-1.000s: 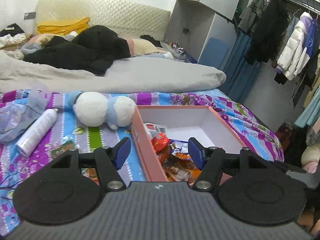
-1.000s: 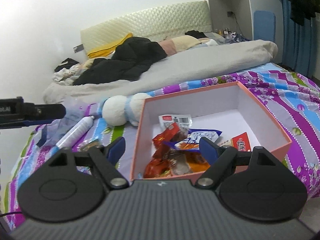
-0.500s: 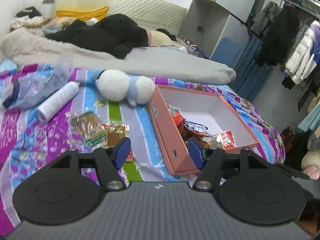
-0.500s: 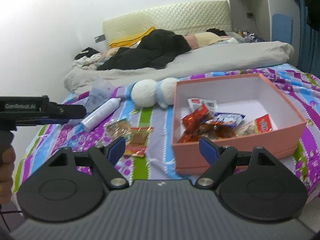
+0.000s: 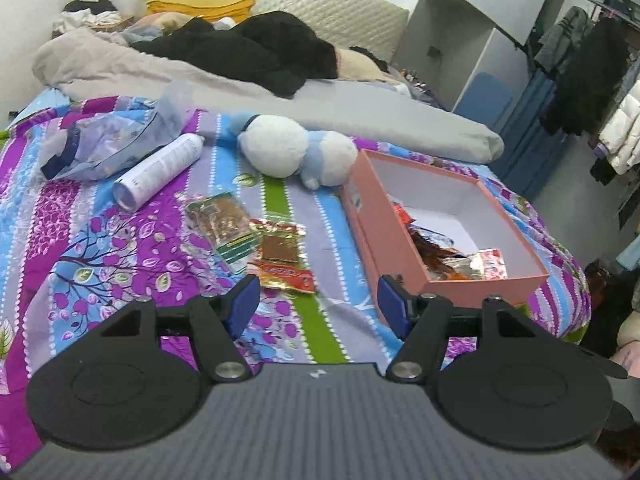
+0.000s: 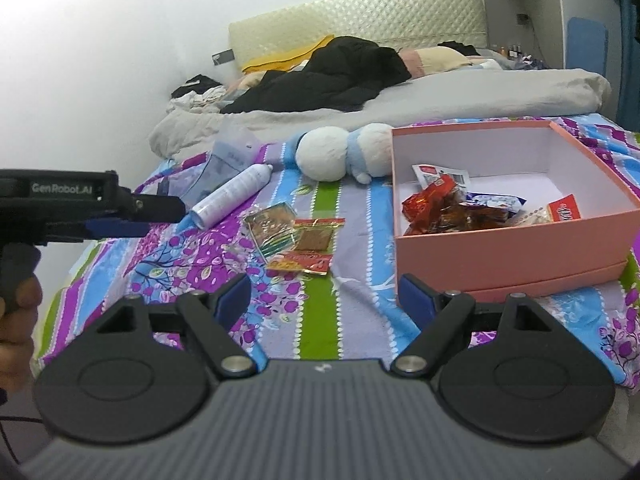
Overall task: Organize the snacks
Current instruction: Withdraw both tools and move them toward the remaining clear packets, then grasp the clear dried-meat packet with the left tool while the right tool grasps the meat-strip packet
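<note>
Inside pink box (image 6: 516,248) — snack packets (image 6: 460,208) heaped.

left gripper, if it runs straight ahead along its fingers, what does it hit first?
Probably the bedspread, then the red snack packet on it; the open left gripper points between the loose packets and the pink cardboard box. Depth unclear.

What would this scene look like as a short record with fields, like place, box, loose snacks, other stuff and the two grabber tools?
Place: bed with a striped floral cover
Box: pink box, open, several snack packets inside
Loose snacks: snack packets lying on the cover left of the box
Other items: white spray can, plush toy, clear bag
Left gripper: open, empty, above the cover
Right gripper: open, empty, near the box
</note>
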`<state>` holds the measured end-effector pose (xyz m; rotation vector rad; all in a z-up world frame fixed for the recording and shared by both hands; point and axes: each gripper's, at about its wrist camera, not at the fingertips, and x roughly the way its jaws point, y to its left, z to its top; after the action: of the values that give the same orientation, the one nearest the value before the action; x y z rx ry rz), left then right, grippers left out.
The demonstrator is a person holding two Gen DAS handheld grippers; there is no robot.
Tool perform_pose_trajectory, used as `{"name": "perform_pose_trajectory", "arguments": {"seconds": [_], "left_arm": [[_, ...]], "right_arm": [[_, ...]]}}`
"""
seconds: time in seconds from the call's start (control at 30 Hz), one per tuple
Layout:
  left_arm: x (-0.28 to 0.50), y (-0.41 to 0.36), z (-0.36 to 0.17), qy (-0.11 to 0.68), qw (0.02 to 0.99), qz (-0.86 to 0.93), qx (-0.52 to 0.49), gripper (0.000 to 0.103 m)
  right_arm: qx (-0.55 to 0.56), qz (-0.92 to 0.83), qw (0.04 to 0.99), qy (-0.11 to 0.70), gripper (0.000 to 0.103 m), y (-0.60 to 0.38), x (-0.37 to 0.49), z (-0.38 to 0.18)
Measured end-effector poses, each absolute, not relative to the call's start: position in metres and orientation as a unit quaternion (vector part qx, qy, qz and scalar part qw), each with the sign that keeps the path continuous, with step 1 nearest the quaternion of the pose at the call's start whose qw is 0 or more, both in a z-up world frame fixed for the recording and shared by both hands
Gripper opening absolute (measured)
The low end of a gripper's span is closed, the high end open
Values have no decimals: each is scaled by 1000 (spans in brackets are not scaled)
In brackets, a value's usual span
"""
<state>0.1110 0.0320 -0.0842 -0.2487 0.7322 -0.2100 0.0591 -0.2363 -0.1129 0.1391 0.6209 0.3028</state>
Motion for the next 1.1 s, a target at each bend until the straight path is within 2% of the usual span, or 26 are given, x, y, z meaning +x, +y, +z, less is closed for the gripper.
{"name": "perform_pose_trajectory", "arguments": {"seconds": [0.57,1.1], "left_arm": [[166,68,-128,388,912,-60,-122,71],[261,105,-217,413,897,-23,-154,72]], "right_arm": [[12,170,926,337,82,-183,87,-140],[-32,185,918,349,82,-140,159,-202]]}}
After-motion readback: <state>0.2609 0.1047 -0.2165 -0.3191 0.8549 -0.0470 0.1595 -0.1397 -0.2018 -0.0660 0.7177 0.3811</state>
